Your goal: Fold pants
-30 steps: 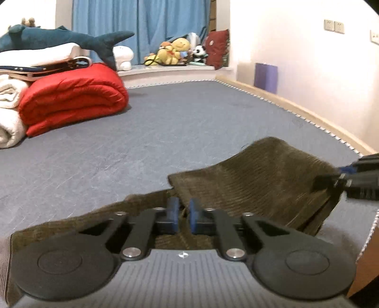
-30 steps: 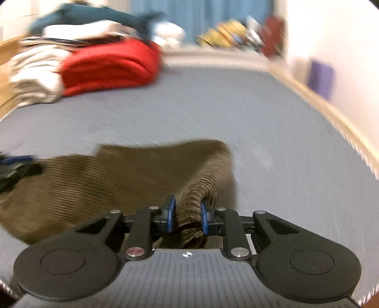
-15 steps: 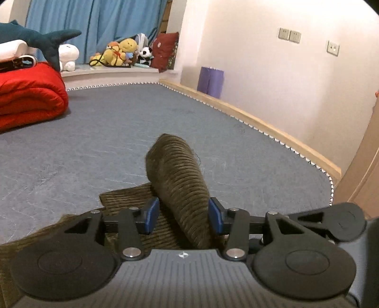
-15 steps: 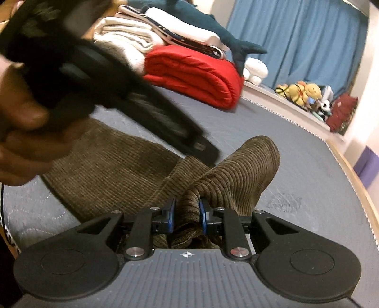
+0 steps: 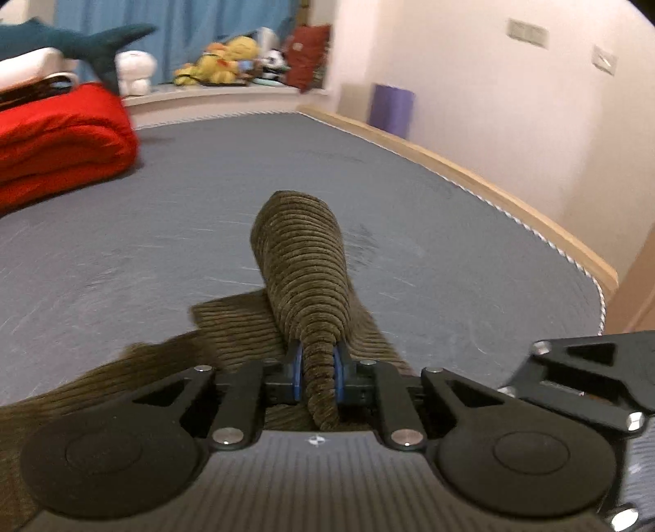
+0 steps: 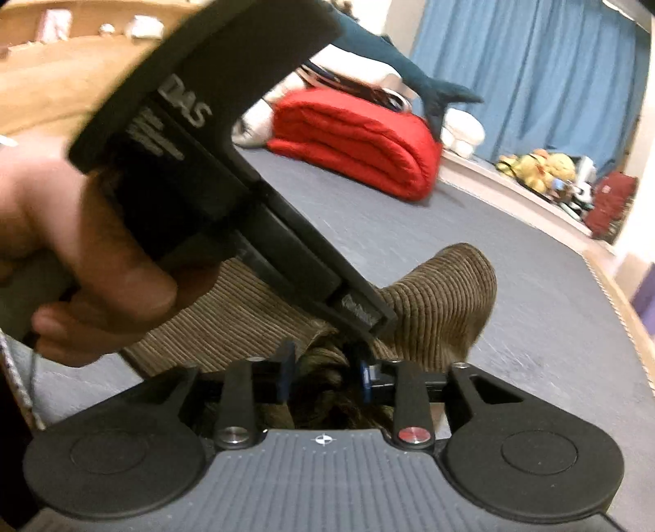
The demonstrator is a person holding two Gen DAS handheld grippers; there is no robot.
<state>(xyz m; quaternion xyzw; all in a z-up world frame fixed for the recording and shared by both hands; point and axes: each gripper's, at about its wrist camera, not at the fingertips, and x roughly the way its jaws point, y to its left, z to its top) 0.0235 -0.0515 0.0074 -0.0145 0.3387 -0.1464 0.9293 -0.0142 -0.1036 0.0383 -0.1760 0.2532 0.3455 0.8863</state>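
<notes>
Closing on a bunched fold of the brown corduroy pants [image 5: 301, 286], the left gripper [image 5: 317, 378] pinches it between its blue pads above the grey mattress [image 5: 163, 229].

Right wrist view: the right gripper [image 6: 325, 376] is opening, cloth loose between its spread jaws; the left hand [image 6: 82, 262] crosses above.

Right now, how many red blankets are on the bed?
1. The red blanket lies folded at the far left of the grey bed, under the shark toy. Others may be hidden.
</notes>
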